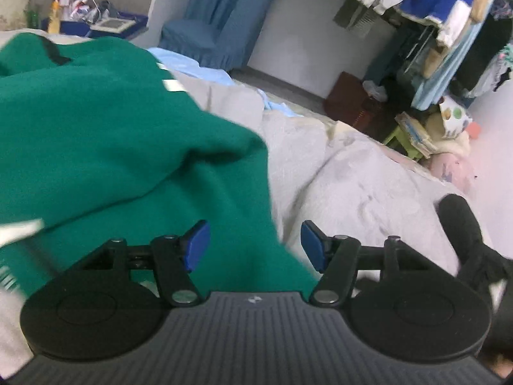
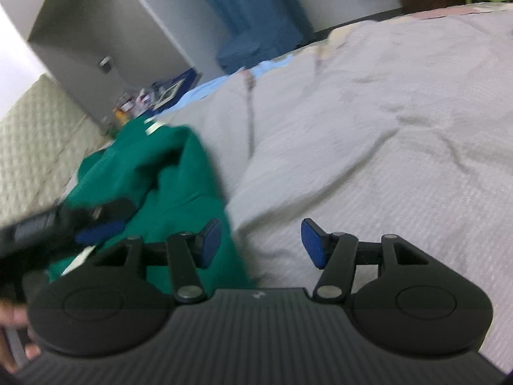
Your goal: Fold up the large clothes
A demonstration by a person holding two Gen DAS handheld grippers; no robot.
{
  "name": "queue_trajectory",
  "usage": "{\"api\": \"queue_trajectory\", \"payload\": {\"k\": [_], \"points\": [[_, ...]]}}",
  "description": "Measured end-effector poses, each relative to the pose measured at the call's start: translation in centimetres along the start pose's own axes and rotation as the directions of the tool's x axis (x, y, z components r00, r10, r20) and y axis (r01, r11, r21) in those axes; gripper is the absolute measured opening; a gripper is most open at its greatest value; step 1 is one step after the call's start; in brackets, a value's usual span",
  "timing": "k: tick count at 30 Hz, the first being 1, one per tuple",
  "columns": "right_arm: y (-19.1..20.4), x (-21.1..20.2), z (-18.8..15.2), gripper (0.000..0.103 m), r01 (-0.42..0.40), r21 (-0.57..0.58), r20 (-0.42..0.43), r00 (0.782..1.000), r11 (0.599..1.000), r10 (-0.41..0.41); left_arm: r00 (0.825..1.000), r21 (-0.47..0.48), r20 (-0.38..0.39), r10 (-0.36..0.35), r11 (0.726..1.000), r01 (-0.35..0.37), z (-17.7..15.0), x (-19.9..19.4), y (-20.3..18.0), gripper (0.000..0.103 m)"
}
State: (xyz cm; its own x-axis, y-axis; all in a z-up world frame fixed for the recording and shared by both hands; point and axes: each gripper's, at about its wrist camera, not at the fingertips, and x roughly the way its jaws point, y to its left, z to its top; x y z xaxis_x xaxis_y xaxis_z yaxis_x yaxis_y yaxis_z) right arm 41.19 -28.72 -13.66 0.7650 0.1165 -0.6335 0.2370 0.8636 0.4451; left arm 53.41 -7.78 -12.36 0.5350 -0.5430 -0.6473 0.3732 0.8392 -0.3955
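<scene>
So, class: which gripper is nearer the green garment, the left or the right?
Left. The left gripper hangs with the green garment directly under its open jaws; the right gripper is open over the grey bedcover, with the garment off to its left.

Bedspread (image 2: 384, 128) lies open rightward (green garment (image 2: 166, 173) blocks left).

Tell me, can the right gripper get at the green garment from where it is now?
Probably yes: the right gripper is open and empty, and the green garment lies just beside it on the bedcover, nothing between.
</scene>
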Motion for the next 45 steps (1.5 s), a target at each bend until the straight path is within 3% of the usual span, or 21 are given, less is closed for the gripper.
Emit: {"api": "queue_trajectory", "payload": {"k": [2, 5, 10, 12, 13, 14, 15, 19, 22, 28, 32, 36, 38, 40, 45], "points": [[-0.6, 0.3, 0.1, 0.059, 0.022, 0.004, 0.014, 1.000, 1.000, -0.022, 0.999, -0.007, -0.024, 0.025, 1.000, -0.025, 1.3, 2.9, -1.2, 0.070], [-1.5, 0.7, 0.3, 0.059, 0.044, 0.012, 0.045, 0.998, 0.999, -0.044, 0.991, -0.008, -0.063, 0.117, 0.993, -0.118, 2.6, 7.3, -2.9, 0.071], [-2.8, 0.9, 0.5, 0.059, 0.063, 0.052, 0.067, 0.995, 0.997, -0.067, 0.931, 0.042, -0.065, 0.358, 0.933, -0.356, 2.4, 11.3, -4.2, 0.069], [-3.0, 1.0, 0.6, 0.059, 0.070, 0.058, 0.072, 0.995, 0.996, -0.074, 0.908, 0.025, -0.089, 0.410, 0.912, -0.409, 1.8, 12.0, -3.4, 0.047], [-3.2, 1.0, 0.5, 0.059, 0.071, 0.060, 0.071, 0.995, 0.996, -0.075, 0.901, 0.023, -0.094, 0.424, 0.905, -0.424, 1.7, 12.1, -3.1, 0.040], [-3.3, 1.1, 0.5, 0.059, 0.071, 0.060, 0.069, 0.995, 0.996, -0.076, 0.897, 0.017, -0.095, 0.432, 0.901, -0.433, 1.6, 12.0, -2.6, 0.023], [-3.3, 1.0, 0.4, 0.059, 0.070, 0.058, 0.069, 0.995, 0.996, -0.074, 0.897, 0.001, -0.095, 0.433, 0.901, -0.434, 1.4, 11.6, -2.1, 0.013], [-2.9, 0.6, 0.3, 0.059, 0.063, 0.024, 0.083, 0.994, 0.998, -0.065, 0.917, -0.061, 0.003, 0.398, 0.916, -0.397, 1.3, 6.8, -1.8, 0.006], [-2.6, 0.0, 0.2, 0.059, 0.045, 0.004, 0.098, 0.994, 0.999, -0.045, 0.929, -0.089, 0.114, 0.353, 0.935, -0.344, 0.7, 0.7, -2.2, 0.005], [-0.8, -1.0, 0.1, 0.059, -0.021, -0.068, 0.101, 0.994, 0.997, 0.028, 0.910, -0.184, 0.299, 0.286, 0.953, -0.239, -2.0, -13.5, -1.0, 0.005], [0.9, -1.9, -0.3, 0.059, -0.095, -0.123, 0.073, 0.992, 0.988, 0.104, 0.881, -0.269, 0.387, 0.271, 0.947, -0.174, -6.7, -21.3, 1.3, 0.005], [3.2, -3.0, -1.3, 0.059, -0.166, -0.206, 0.043, 0.983, 0.964, 0.178, 0.832, -0.376, 0.467, 0.301, 0.919, -0.121, -11.7, -27.4, 4.8, 0.005], [4.0, -3.3, -2.0, 0.059, -0.219, -0.223, 0.000, 0.974, 0.950, 0.225, 0.801, -0.437, 0.494, 0.338, 0.893, -0.108, -13.9, -29.4, 7.0, 0.005], [4.9, -3.2, -2.6, 0.059, -0.257, -0.237, -0.050, 0.966, 0.937, 0.252, 0.782, -0.492, 0.494, 0.380, 0.864, -0.109, -15.2, -30.5, 9.6, 0.005], [8.3, -1.4, -3.6, 0.059, -0.310, -0.281, -0.160, 0.948, 0.908, 0.274, 0.763, -0.640, 0.454, 0.461, 0.764, -0.081, -18.6, -31.1, 16.4, 0.005]]}}
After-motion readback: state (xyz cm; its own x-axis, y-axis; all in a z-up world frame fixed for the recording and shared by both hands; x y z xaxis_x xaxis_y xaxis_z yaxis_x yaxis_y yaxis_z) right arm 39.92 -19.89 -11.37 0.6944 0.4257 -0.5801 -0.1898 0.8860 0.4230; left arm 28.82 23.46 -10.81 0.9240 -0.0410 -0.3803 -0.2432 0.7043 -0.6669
